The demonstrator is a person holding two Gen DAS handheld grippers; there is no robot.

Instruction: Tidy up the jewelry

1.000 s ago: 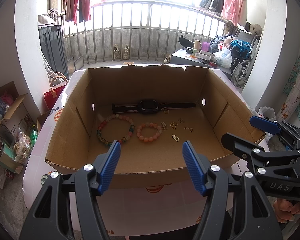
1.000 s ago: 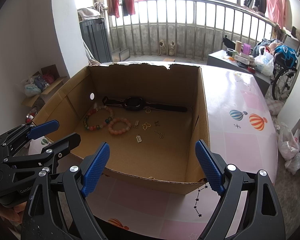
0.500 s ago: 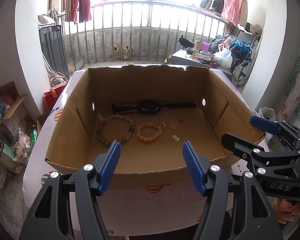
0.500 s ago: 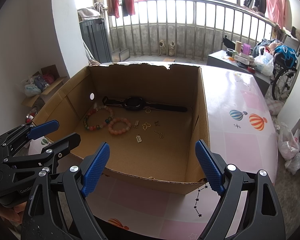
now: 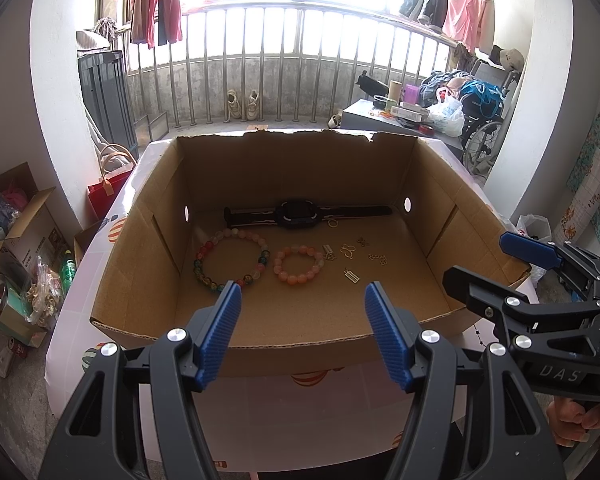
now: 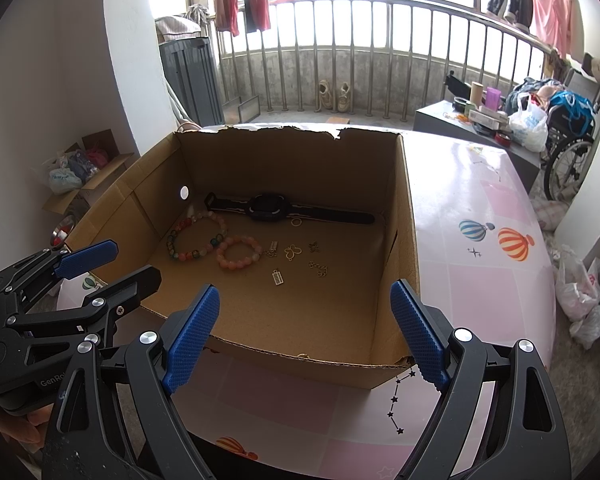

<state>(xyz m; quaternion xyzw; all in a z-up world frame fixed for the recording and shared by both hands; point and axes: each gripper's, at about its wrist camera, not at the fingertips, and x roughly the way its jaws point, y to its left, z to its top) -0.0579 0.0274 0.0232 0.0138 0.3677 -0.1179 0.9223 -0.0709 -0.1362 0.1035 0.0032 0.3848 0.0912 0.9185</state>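
An open cardboard box (image 5: pixel 440 184) (image 6: pixel 404 220) stands on the table with jewelry on its floor. A black watch (image 5: pixel 298 213) (image 6: pixel 270 207) lies along the far wall. In front of it lie a multicoloured bead bracelet (image 5: pixel 231 260) (image 6: pixel 198 238) and a pink bead bracelet (image 5: pixel 298 264) (image 6: pixel 238 253). Several small gold charms (image 5: pixel 350 251) (image 6: pixel 293 251) are scattered to their right. My left gripper (image 5: pixel 302 320) (image 6: pixel 110 264) hovers open and empty before the box's near wall. My right gripper (image 6: pixel 304 324) (image 5: pixel 488 258) is open wider, also empty, near the box's right corner.
The table (image 6: pixel 480 216) has a pink cloth with balloon prints, bare to the right of the box. Boxes and bags (image 5: pixel 16 220) crowd the floor at left. A grey side table (image 6: pixel 460 118) and a wheelchair (image 6: pixel 568 148) stand at the back right.
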